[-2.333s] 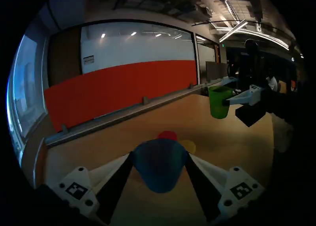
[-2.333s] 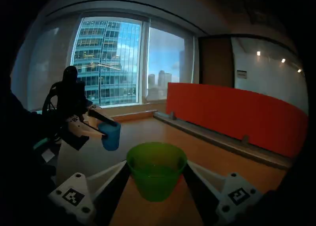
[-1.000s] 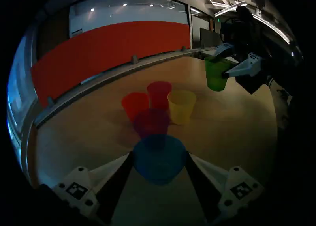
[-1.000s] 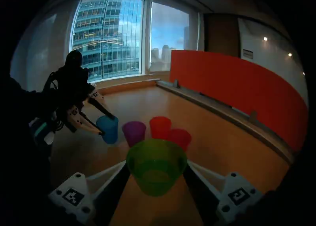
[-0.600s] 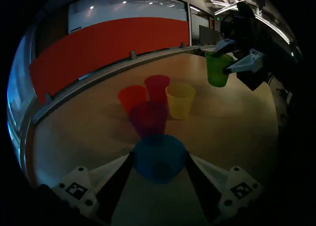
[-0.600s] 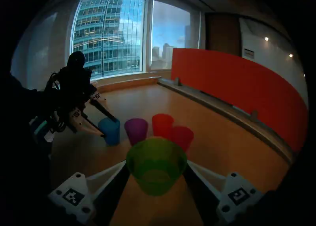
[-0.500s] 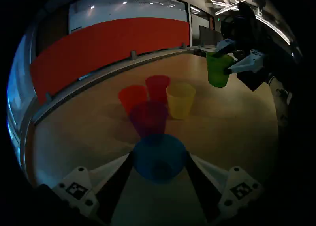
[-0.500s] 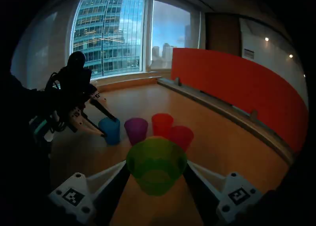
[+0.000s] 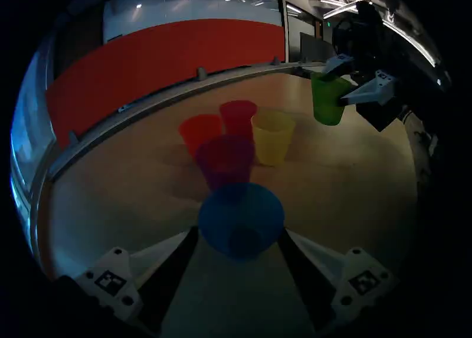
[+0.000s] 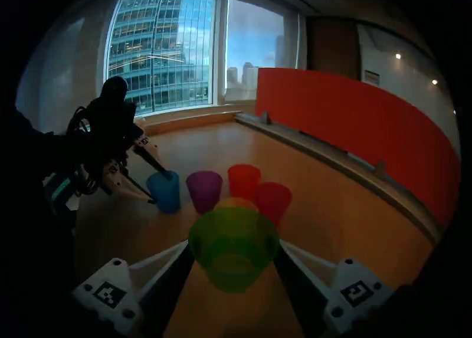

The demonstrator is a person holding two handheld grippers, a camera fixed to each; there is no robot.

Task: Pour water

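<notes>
The left gripper [image 9: 239,235] has its jaws clenched on the translucent blue plastic cup [image 9: 241,220]. The cup stands upright and low over the wooden counter [image 9: 354,179], at six o'clock of the purple plastic cup [image 9: 225,161], probably steadied to receive. The right gripper [image 10: 233,249], jaws grasping the translucent green plastic cup [image 10: 233,252], holds it level, probably against spilling. In the left gripper view it is at two o'clock. I cannot tell if either holds water.

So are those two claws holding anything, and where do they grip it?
Left gripper clamps the blue cup by its sides; right gripper the green cup likewise.
</notes>
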